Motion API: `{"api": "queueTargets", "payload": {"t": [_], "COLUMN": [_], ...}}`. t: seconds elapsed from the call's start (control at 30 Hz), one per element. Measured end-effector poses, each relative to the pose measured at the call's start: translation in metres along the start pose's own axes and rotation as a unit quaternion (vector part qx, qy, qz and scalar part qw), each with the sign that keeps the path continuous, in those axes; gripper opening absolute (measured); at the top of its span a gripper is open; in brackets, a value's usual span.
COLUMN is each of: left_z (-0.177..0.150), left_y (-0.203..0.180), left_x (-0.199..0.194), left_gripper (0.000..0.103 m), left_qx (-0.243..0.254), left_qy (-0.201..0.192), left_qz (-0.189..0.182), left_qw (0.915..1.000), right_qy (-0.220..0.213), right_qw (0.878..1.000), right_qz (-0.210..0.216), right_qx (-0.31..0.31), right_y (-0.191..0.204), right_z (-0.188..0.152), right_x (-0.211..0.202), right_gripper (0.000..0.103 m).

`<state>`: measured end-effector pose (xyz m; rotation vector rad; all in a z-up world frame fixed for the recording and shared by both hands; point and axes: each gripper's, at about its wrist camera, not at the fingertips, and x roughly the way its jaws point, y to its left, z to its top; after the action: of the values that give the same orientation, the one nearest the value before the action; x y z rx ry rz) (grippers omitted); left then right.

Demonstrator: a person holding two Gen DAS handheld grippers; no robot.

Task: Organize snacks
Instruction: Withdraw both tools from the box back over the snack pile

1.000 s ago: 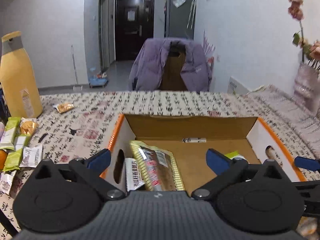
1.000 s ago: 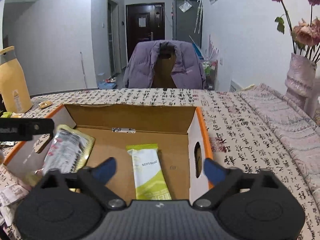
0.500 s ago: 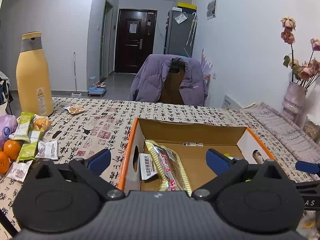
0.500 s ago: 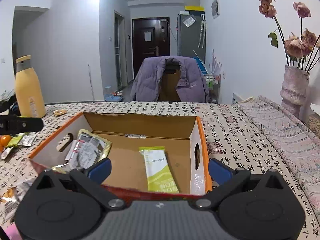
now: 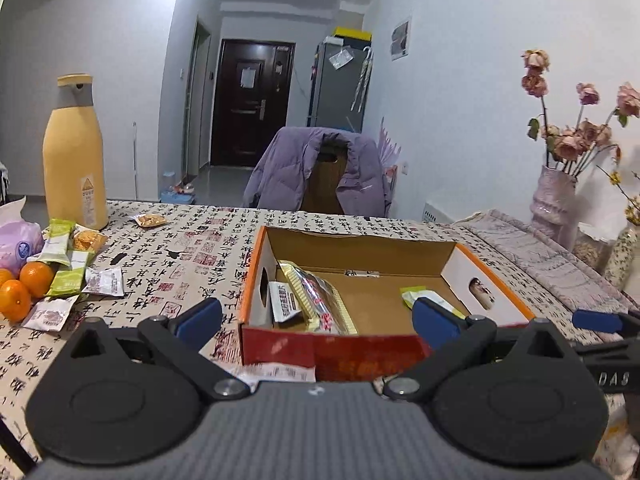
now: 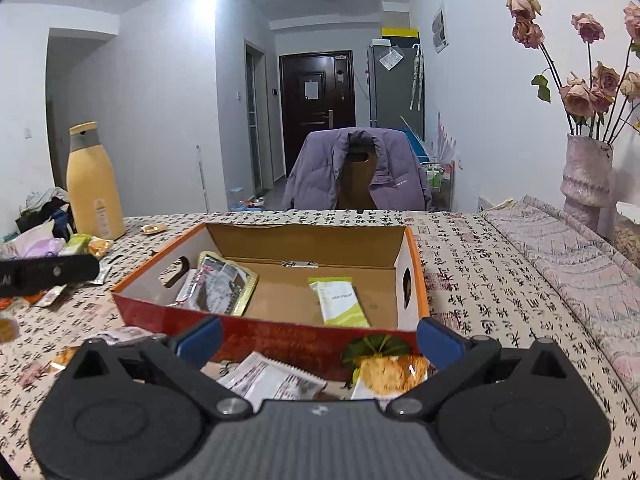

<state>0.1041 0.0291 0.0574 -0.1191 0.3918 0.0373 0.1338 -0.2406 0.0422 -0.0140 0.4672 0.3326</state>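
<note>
Snack packets before the box, between the empty, spread right hand-held gripper fingers.

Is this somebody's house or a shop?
Most likely a home, in a dining area. A table with a printed cloth holds a snack box. A purple jacket hangs over a chair, and beyond it stand a fridge and a dark front door.
</note>
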Motion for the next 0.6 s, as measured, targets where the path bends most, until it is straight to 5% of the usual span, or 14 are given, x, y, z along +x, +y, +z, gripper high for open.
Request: {"api": "queueTargets", "payload": {"t": [0.6], "left_z": [-0.059], "left_y": [0.003], "left_x": [-0.045], "left_gripper": [0.103], "left_qx": [0.020], "left_qy": [0.000], "left_qz": [-0.021], "left_qw": [0.9996], "right_qy": [-0.007], "right_qw": [1.000], "right_qz": [0.026], "right_qx": [-0.006], "right_y": [0.024], "right_z": [-0.042], "right_x": [-0.046], "right_gripper": [0.103]}}
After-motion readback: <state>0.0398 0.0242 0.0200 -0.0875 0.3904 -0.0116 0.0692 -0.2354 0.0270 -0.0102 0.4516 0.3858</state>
